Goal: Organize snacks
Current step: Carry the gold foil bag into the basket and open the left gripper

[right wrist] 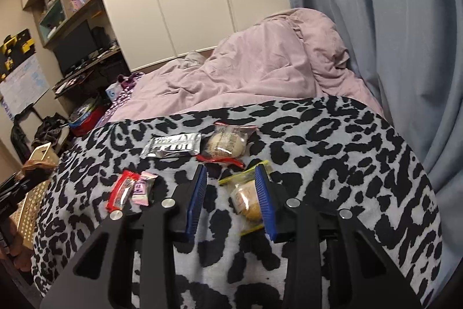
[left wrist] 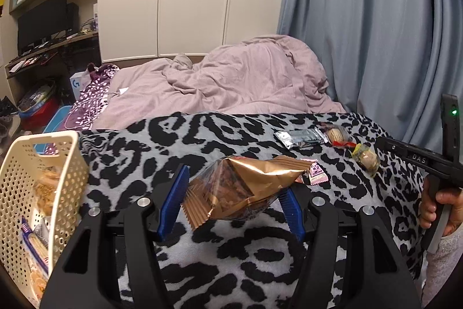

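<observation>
One copper-foil snack bag sits clamped between the blue pads of the left gripper, lifted above the leopard-print blanket, just right of the cream perforated basket at the blanket's left edge, which already contains several packets. Five more snacks lie on the blanket: a silver packet, a red-edged bun, a yellow-edged bun, a red-trimmed packet and a small pink packet. The right gripper is spread open, with the yellow-edged bun between its fingers, against the right pad. A hand grips its handle.
</observation>
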`<state>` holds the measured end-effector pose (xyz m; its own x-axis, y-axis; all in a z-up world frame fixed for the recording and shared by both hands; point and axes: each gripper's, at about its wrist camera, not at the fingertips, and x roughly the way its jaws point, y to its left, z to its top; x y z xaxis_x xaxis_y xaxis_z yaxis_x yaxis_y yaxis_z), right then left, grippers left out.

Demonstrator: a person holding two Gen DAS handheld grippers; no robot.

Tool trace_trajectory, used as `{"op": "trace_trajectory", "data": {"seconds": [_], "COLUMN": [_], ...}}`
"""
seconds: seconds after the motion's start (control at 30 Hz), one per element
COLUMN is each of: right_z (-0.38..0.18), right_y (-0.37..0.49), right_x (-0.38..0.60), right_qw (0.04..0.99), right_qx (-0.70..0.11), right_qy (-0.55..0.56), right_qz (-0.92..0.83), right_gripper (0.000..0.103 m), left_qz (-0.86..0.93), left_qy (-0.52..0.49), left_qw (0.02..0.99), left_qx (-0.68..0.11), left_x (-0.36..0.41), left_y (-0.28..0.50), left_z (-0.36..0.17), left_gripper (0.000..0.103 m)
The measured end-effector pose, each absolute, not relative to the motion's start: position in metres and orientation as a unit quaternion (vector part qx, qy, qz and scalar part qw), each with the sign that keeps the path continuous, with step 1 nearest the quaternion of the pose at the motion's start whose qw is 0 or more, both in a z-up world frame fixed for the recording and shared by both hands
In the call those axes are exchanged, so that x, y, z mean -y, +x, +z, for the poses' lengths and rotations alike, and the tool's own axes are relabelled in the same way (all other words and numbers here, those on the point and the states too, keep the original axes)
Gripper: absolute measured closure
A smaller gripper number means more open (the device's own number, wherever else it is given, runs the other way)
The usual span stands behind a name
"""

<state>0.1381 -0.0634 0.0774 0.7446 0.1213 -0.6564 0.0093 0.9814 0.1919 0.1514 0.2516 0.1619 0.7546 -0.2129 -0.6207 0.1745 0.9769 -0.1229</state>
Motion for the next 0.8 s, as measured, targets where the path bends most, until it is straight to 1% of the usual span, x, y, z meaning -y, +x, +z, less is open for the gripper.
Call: {"op": "trace_trajectory", "data": {"seconds": [0.13, 0.2, 0.4, 0.67, 0.77, 0.8], "right_z": [0.068, 0.061, 0.041, 0.032, 0.032, 0.032], "right_y": [0.149, 0.157, 0.175, 0.184, 0.183, 0.182], "right_x": [0.066, 0.066, 0.067, 0.053, 0.055, 0.056], "right_qw": [0.923, 0.919, 0.908, 0.901, 0.903, 0.903], "right_qx": [-0.373, -0.386, -0.414, -0.433, -0.430, -0.429], "right_qy": [0.088, 0.075, 0.058, 0.019, 0.023, 0.025], "right_qz": [0.019, 0.013, 0.005, 0.013, 0.005, 0.004], "right_gripper": [0.063, 0.056, 0.053, 0.053, 0.063, 0.065], "left_qz": [-0.095, -0.089, -0.077, -0.061, -0.053, -0.050], "left_qy": [-0.034, -0.039, -0.049, -0.064, -0.069, -0.071], "left_qw": [0.940, 0.942, 0.943, 0.945, 0.945, 0.945], "left_qx": [-0.326, -0.322, -0.319, -0.314, -0.314, -0.314], "left_x": [-0.265, -0.273, -0.291, -0.310, -0.318, -0.320], "left_y": [0.142, 0.139, 0.131, 0.123, 0.121, 0.120], "left_z": [0.167, 0.169, 0.170, 0.169, 0.168, 0.167], "left_gripper": [0.041, 0.041, 0.041, 0.041, 0.041, 0.041]}}
